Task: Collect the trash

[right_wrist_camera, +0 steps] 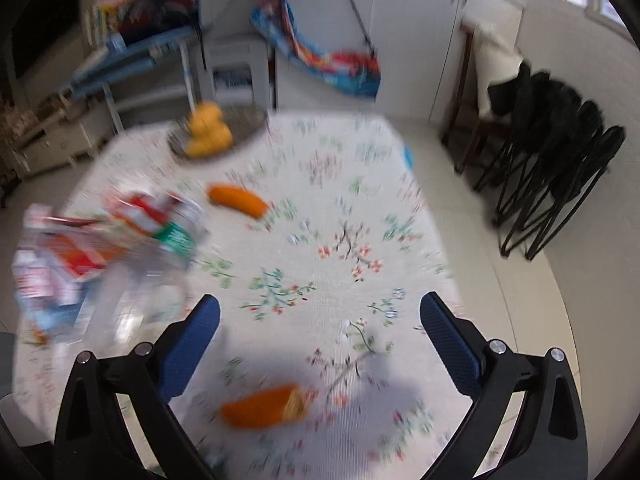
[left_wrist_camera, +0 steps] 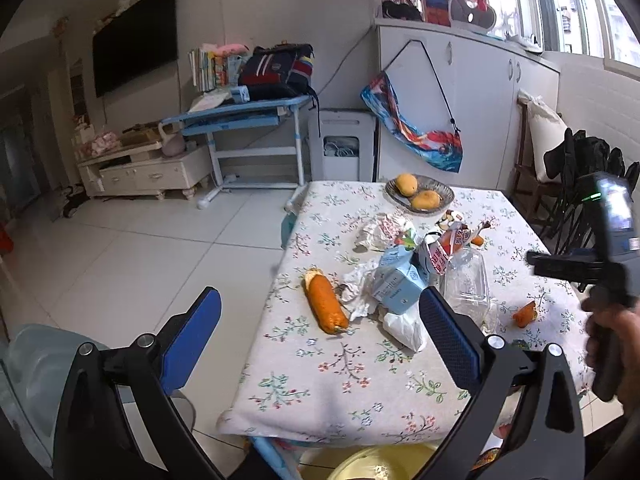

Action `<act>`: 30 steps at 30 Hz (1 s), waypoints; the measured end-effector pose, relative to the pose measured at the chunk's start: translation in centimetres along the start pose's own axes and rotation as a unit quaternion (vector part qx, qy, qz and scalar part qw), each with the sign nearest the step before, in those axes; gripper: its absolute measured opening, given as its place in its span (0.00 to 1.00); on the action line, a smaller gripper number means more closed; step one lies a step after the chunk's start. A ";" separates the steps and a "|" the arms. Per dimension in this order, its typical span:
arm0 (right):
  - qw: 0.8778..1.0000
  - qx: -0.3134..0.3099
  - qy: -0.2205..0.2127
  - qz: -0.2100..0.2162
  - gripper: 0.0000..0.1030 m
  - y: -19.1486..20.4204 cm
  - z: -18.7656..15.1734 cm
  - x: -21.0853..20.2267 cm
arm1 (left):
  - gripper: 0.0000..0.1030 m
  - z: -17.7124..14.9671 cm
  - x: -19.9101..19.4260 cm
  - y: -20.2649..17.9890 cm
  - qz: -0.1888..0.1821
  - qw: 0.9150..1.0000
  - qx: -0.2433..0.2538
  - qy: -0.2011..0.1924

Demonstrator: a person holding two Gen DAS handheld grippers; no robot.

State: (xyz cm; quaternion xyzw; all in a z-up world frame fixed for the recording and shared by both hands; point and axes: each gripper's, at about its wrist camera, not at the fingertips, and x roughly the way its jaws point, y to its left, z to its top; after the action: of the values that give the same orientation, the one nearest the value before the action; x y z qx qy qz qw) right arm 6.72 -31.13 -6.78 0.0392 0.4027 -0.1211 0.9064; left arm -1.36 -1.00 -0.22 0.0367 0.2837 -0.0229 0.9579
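Left wrist view: left tongs [left_wrist_camera: 320,344] spread wide, empty, above the desk's [left_wrist_camera: 344,392] near edge. Trash heap [left_wrist_camera: 416,276] mid-desk: blue carton, wrappers, clear plastic box; orange peel piece [left_wrist_camera: 326,306] beside it.

Right wrist view, blurred: right tongs [right_wrist_camera: 320,344] wide, empty; orange scrap [right_wrist_camera: 264,406] between them near the edge.

The left tool [left_wrist_camera: 320,334] is hanging with jaws spread wide, gripping nothing. The right tool [right_wrist_camera: 320,338] is likewise gaping empty; a hand [left_wrist_camera: 612,344] is clutching its handle at three o'clock.
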 end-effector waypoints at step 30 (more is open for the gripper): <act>0.972 -0.089 -0.196 0.094 0.93 4.1 -10.8 -15.3 | 0.93 -3.7 -7.4 2.8 -0.005 0.999 0.012 -0.032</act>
State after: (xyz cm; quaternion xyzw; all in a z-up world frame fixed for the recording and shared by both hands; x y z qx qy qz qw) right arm -9.90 -22.48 -2.87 -0.0285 0.2212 -0.0041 0.9748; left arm -9.43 2.25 0.89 0.0459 0.2532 -0.0319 0.9658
